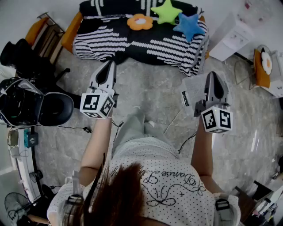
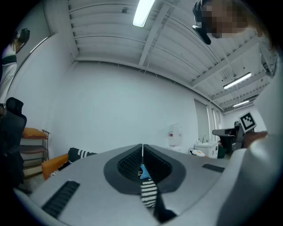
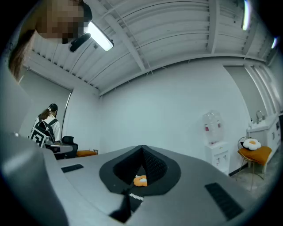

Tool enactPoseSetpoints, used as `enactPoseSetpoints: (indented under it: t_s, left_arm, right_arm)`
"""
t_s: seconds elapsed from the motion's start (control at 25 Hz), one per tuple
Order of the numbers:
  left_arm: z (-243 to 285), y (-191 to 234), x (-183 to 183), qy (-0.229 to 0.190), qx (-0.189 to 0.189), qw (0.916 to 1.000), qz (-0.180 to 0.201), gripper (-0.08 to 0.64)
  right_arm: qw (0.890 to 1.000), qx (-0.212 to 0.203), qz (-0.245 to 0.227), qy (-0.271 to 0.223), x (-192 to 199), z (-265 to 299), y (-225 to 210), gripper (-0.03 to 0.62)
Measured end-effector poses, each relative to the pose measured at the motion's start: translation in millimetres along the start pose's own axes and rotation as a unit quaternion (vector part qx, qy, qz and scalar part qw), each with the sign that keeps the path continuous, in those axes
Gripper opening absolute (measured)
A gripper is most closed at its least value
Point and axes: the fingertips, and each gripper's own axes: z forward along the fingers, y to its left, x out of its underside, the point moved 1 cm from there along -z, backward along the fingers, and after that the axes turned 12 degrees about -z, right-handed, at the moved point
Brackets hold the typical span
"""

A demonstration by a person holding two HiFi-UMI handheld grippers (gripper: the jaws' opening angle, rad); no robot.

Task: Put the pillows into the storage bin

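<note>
Three pillows lie on the striped black-and-white sofa [image 1: 132, 44] at the far side: an orange flower [image 1: 140, 21], a green star [image 1: 166, 12] and a blue star [image 1: 189, 25]. Both grippers are held level over the floor, short of the sofa. The left gripper [image 1: 111, 65] is shut and empty; past its jaws [image 2: 142, 148] a bit of the blue star [image 2: 142, 171] and the striped cover show. The right gripper [image 1: 212, 75] is shut and empty too; beyond its tips [image 3: 143, 150] the orange flower [image 3: 140, 180] shows. A pale see-through box [image 1: 194, 90] stands on the floor under the right gripper.
A black office chair [image 1: 53, 108] and a rack with orange pads [image 1: 42, 33] stand at the left. At the right are a white cabinet [image 1: 234, 35] and a chair with an egg cushion [image 1: 264, 66]. Cables trail across the floor. A water dispenser [image 3: 213, 132] stands by the wall.
</note>
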Motion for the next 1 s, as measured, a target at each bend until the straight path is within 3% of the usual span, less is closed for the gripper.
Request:
enactPoseSetpoints:
  t_s: [0.44, 0.52, 0.6, 0.68, 0.8, 1.0]
  left_arm:
    - [16.4, -3.4, -3.0, 0.009, -0.007, 0.9998, 0.015, 0.000]
    - [20.9, -1.3, -6.4, 0.006, -0.014, 0.9998, 0.012, 0.058]
    - [25.2, 0.0, -9.0, 0.002, -0.014, 0.9999, 0.007, 0.140]
    - [31.2, 3.0, -11.3, 0.001, -0.015, 0.9999, 0.004, 0.183]
    - [45.1, 10.9, -15.5, 0.002, -0.018, 0.9998, 0.002, 0.256]
    - [72.0, 32.9, -22.0, -0.006, -0.025, 0.9997, 0.000, 0.307]
  right_arm:
    - [1.000, -0.009, -0.003, -0.001, -4.9, 12.6, 0.1, 0.009]
    - [1.000, -0.011, -0.005, -0.003, -6.5, 17.7, 1.0, 0.011]
    - [1.000, -0.018, 0.002, -0.006, -7.1, 23.8, 3.1, 0.061]
    - [0.999, -0.030, 0.011, -0.009, -8.1, 33.1, 5.9, 0.155]
    - [0.999, -0.036, 0.012, -0.015, -9.6, 52.4, 6.0, 0.226]
    - [0.999, -0.036, 0.011, -0.013, -7.1, 91.9, 8.3, 0.285]
